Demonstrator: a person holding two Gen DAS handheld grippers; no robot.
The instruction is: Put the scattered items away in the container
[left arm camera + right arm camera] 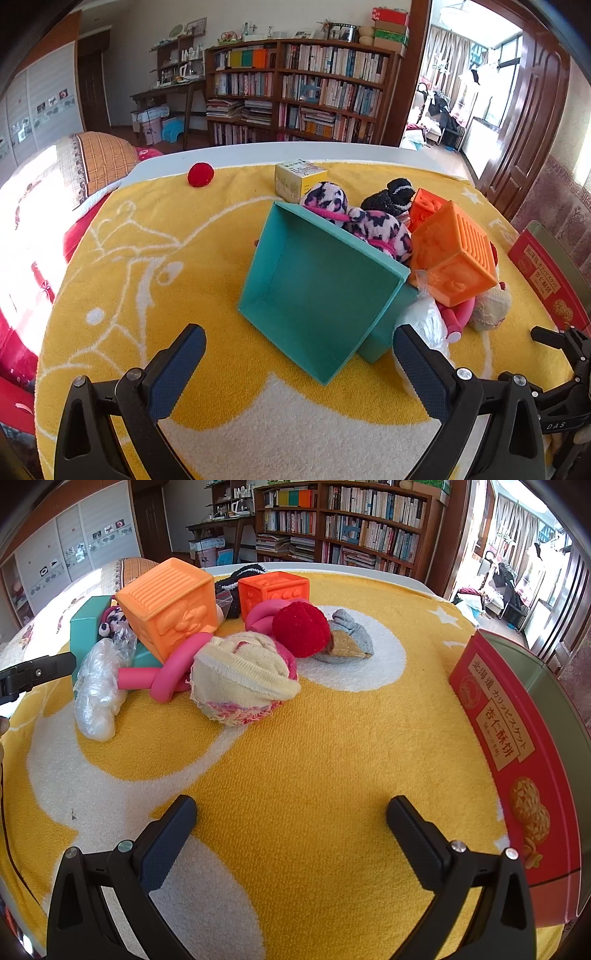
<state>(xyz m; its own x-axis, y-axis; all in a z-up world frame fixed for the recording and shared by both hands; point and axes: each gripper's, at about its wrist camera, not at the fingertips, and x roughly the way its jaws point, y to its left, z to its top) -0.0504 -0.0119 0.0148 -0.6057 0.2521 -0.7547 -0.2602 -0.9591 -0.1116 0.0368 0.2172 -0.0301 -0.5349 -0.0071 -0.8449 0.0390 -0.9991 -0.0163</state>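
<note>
Both grippers hang low over the yellow blanket (332, 738), aimed at the far clutter. The teal box (317, 295) lies tipped, its mouth toward the near left, toys piled at its right. The left gripper (299, 363) gapes wide, holding nothing, just short of the box. The right gripper (291, 830) gapes too, empty, well short of the sock ball (240, 679).

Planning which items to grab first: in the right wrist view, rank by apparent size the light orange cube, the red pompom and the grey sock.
1. Light orange cube, though it also sits nearer than the other two.
2. Red pompom.
3. Grey sock, partly hidden behind the pompom, so its rank is unsure.
</note>
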